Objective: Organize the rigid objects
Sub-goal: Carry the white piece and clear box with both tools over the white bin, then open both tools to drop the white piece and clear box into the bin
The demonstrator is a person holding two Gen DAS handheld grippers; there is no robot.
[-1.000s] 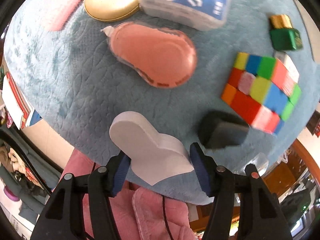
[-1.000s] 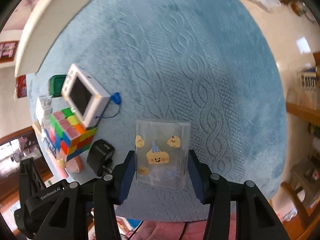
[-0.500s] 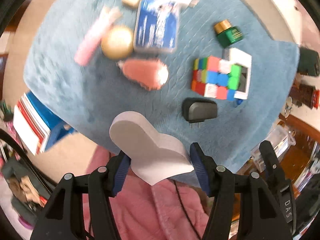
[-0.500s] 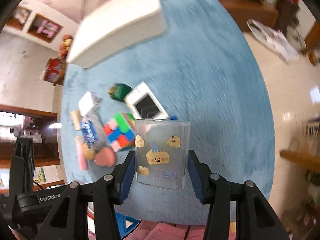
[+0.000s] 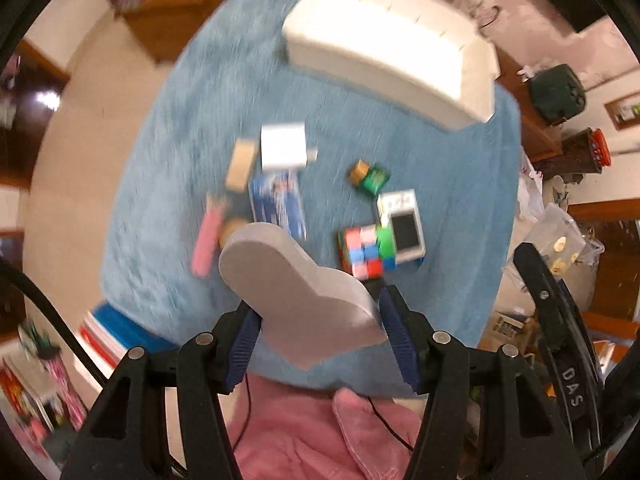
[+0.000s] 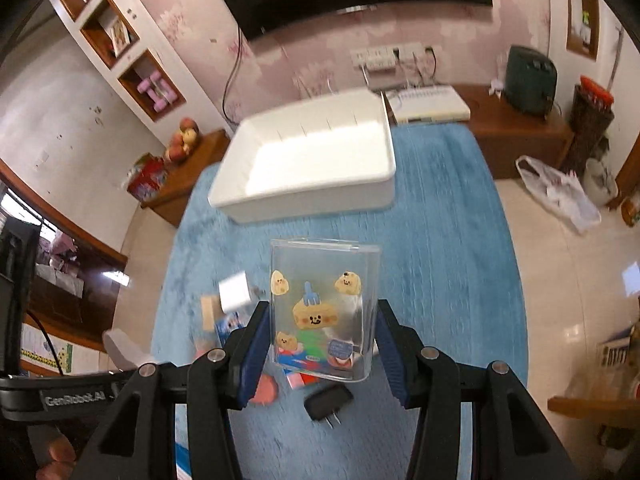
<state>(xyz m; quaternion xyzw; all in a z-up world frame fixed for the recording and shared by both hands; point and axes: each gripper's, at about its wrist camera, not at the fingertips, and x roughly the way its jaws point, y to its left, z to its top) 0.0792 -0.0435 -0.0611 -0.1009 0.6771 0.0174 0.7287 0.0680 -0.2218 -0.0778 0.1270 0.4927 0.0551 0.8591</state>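
Note:
My left gripper [image 5: 320, 334] is shut on a white heart-shaped block [image 5: 296, 292], held high above the blue mat [image 5: 452, 184]. My right gripper [image 6: 320, 340] is shut on a clear plastic box [image 6: 324, 308] with cartoon stickers, also lifted well above the mat [image 6: 440, 240]. A large white bin [image 6: 312, 160] stands at the far end of the mat, also the bin [image 5: 392, 56] in the left wrist view. Below lie a colour cube [image 5: 368, 252], a small white device with a screen [image 5: 404, 228], a green bottle [image 5: 370, 176] and a black plug [image 6: 328, 400].
Also on the mat: a blue tissue pack [image 5: 278, 200], a white box [image 5: 282, 146], a pink stick [image 5: 206, 244], a tan block [image 5: 240, 166]. Wooden furniture [image 6: 516, 132] and tiled floor [image 6: 560, 260] surround the mat. Pink cloth [image 5: 312, 432] lies below the left gripper.
Both grippers have risen far above the mat with their objects still held. The views have tilted and rolled, so the white bin and the room now show.

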